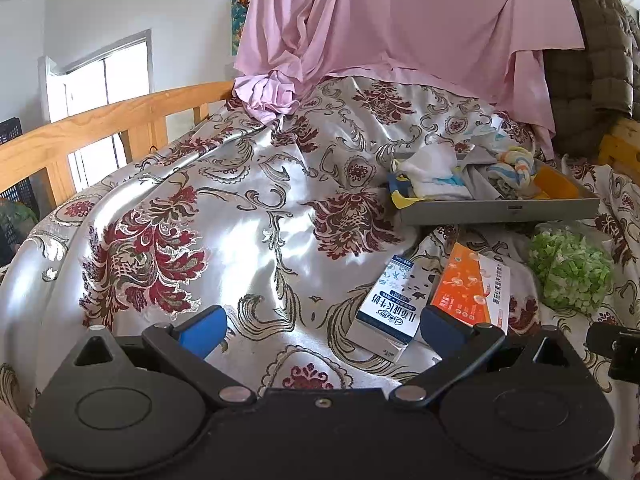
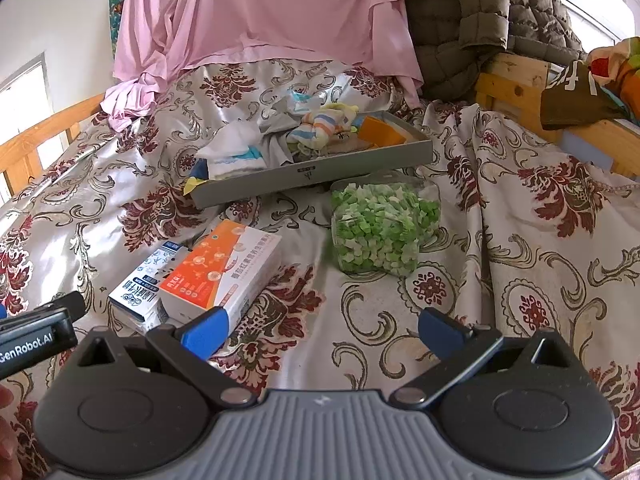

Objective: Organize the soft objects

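Striped, soft baby socks in blue, orange and white (image 2: 320, 130), lying in a loose heap inside the shallow grey cardboard tray (image 2: 352, 166) on the flowered satin bedspread (image 2: 500, 240); probably light, limp and easy to crush, best pinched at a raised fold. Beside them in the same tray: white folded cloth (image 2: 236, 152) and an orange flat piece (image 2: 378, 130). Left gripper (image 1: 320, 330) and right gripper (image 2: 320, 332) both spread wide, grasping nothing, well apart from the tray.

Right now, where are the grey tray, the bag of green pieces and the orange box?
grey tray (image 2: 340, 168): right wrist view, on its front wall.
bag of green pieces (image 2: 380, 228): right wrist view, middle of the bag.
orange box (image 2: 216, 268): right wrist view, on its top face.
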Available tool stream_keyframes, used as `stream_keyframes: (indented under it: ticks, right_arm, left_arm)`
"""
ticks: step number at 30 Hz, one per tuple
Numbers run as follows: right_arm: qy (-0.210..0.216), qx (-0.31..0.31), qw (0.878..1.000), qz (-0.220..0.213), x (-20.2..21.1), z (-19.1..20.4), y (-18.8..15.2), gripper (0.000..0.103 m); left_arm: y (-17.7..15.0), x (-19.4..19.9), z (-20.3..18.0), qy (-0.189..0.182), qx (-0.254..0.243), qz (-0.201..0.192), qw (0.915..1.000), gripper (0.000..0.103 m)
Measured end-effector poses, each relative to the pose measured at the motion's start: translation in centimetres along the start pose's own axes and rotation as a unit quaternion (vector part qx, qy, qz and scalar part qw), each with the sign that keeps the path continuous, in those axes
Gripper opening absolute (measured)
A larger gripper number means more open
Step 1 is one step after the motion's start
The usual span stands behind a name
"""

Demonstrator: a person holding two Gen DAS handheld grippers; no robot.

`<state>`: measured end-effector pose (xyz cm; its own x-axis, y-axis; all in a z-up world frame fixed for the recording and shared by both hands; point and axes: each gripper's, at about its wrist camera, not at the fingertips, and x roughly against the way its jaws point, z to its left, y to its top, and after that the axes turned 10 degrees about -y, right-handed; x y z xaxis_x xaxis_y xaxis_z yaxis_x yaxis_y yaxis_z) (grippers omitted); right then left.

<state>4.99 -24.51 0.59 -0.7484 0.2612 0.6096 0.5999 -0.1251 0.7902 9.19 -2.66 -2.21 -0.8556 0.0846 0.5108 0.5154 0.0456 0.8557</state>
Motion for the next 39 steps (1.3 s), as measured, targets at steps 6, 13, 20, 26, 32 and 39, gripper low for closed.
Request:
stream_keyframes:
  ticks: [6,13,20,26,32,39]
  right_arm:
    - [-0.001,0.002,1.0,0.007,-0.26,0.09,-0.07,0.103]
    - [-0.001,0.001,1.0,0.007,-0.25,0.12,-0.06,0.103]
    - [-0.001,0.001,1.0,0.007,-0.26,0.11,-0.04,0.103]
    - [-0.001,0.001,1.0,0.007,-0.25,0.1,-0.04,0.103]
    - [-0.001,0.001,1.0,0.008,-0.24,0.1,-0.03,0.103]
    - [-0.001,0.0,1.0,0.007,-0.22,0.08,-0.05,0.103]
  left_arm:
    - [-0.01,0.0,-0.03,0.001,0.001,0.001,1.0,0.102]
    - [0.0,-0.04,0.0,0.0,0.001,0.001,1.0,0.102]
    - [0.0,-0.05,-0.02,0.0,0.001,0.001,1.0,0.102]
    - [0.01,-0.07,-0.02,0.001,0.001,0.001,1.0,0.102]
    - [0.01,-0.07,-0.03,0.001,0.001,0.001,1.0,0.102]
    - [0.0,-0.08,-0.01,0.001,0.001,0.002,1.0,0.102]
